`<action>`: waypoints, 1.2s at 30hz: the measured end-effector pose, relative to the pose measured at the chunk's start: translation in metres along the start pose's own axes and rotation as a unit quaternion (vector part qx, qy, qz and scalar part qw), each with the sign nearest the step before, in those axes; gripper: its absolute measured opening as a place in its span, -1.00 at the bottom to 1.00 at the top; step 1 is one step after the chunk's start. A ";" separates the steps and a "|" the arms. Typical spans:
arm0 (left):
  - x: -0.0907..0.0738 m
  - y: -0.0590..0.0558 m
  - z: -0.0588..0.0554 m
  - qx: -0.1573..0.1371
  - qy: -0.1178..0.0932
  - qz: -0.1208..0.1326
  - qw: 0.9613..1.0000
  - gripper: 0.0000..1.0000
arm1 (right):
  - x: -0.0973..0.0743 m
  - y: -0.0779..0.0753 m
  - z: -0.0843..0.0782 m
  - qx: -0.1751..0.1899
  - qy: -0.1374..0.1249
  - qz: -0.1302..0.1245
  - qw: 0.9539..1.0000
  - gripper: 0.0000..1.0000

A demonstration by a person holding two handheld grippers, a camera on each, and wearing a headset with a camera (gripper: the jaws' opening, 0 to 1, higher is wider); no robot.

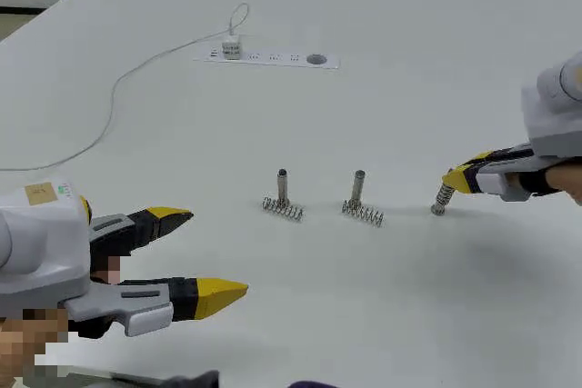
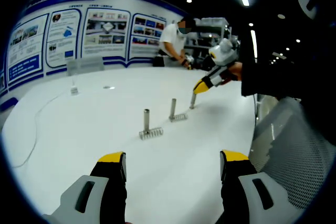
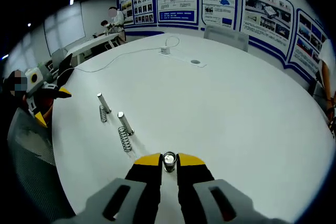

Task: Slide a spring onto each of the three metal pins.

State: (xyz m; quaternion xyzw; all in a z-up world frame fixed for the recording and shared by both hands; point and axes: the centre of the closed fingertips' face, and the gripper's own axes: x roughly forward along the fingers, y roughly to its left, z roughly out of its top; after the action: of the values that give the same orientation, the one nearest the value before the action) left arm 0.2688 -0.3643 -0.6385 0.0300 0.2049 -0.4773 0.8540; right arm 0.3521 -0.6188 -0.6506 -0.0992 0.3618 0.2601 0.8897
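Observation:
Two bare metal pins stand upright mid-table, the left pin (image 1: 283, 185) (image 2: 147, 120) (image 3: 103, 102) and the middle pin (image 1: 358, 185) (image 2: 172, 108) (image 3: 125, 121). A loose spring lies at the foot of each, the left spring (image 1: 283, 209) (image 2: 151, 133) (image 3: 103, 114) and the middle spring (image 1: 363, 213) (image 2: 179, 116) (image 3: 124, 139). The third pin (image 1: 441, 202) (image 2: 193, 100) on the right carries a spring (image 1: 445, 194) (image 3: 169, 161). My right gripper (image 1: 452, 180) (image 3: 169, 160) (image 2: 202, 86) is shut on that spring near its top. My left gripper (image 1: 209, 253) (image 2: 173, 157) is open and holds nothing, near the front left, well short of the pins.
A white power strip (image 1: 268, 57) with a plugged-in charger (image 1: 233, 45) and a trailing cable (image 1: 136, 70) lies at the back of the white table (image 1: 409, 115). A person (image 2: 172, 40) stands at another bench in the background.

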 end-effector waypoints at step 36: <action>0.000 -0.001 0.001 0.000 -0.003 -0.001 1.000 0.48 | 0.001 0.018 -0.035 -0.014 0.039 0.005 0.999 -0.71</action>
State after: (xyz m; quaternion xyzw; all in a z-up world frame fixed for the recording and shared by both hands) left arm 0.2687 -0.3650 -0.6376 0.0278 0.2021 -0.4783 0.8542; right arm 0.3220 -0.6157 -0.6762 -0.1203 0.3934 0.2650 0.8721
